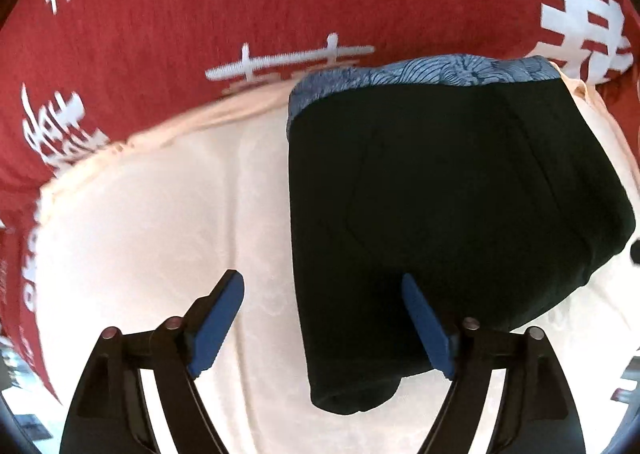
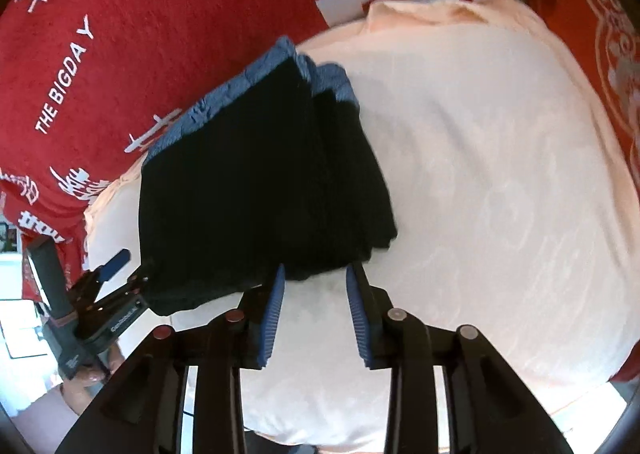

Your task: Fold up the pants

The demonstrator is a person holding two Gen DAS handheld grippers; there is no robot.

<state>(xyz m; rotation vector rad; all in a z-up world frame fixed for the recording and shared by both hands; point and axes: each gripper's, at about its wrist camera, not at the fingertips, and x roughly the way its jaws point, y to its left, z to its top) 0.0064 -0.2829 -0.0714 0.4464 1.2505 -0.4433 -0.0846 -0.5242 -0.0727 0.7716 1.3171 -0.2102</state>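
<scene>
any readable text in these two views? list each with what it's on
"THE BIGDA Y": white print on the red blanket.
"THE B...": same print on that blanket, cut off at the left wrist view's top edge.
Large white characters on the blanket: non-Latin, not transcribed.
White label on the left gripper: too small to read.
Folded pants: none.

On the red woven cloth with white print (image 2: 160,33), the words "THE BIGDA Y" can be read in white capitals in the right wrist view. In the left wrist view only "THE B" is legible on the same cloth (image 1: 168,13). Large white Chinese-style characters are printed beside these words, but cannot be read with certainty.
</scene>
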